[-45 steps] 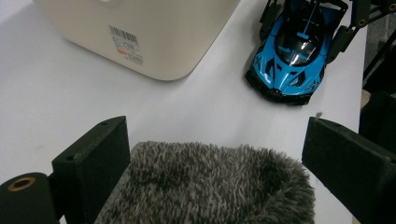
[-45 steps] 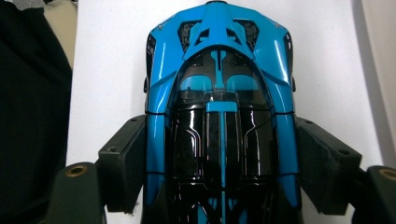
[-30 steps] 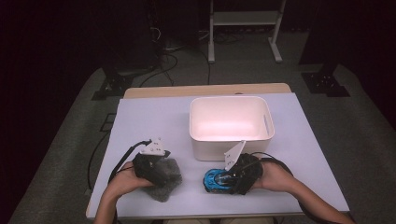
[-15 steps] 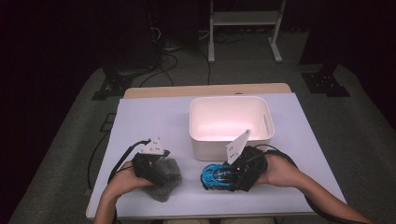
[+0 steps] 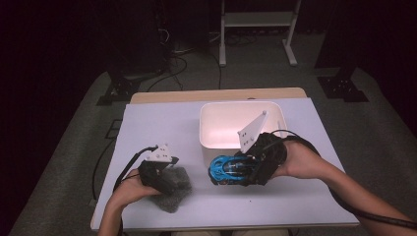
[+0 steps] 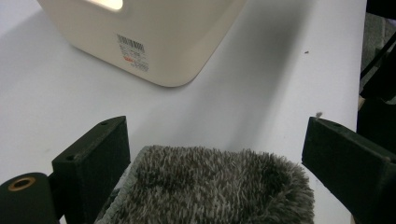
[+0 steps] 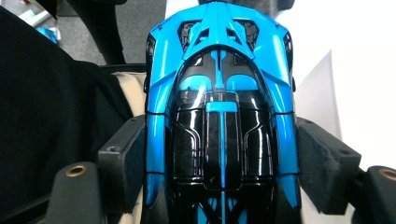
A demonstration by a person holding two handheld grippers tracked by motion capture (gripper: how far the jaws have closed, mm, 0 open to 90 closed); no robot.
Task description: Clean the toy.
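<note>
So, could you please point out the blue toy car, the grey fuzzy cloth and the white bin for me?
blue toy car [image 7: 219, 126], right gripper view, on its black roof.
grey fuzzy cloth [image 6: 210, 186], left gripper view, on the middle of its pile.
white bin [image 5: 209, 125], high view, on its left rim.

Toy car [image 7: 219, 116] tail cut off below

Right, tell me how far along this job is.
Done: the right hand-held gripper has clamped the blue toy car and holds it off the table. In hand: carrying it beside the white bin. Left: the grey fuzzy cloth lies between the open left hand-held gripper jaws.
</note>
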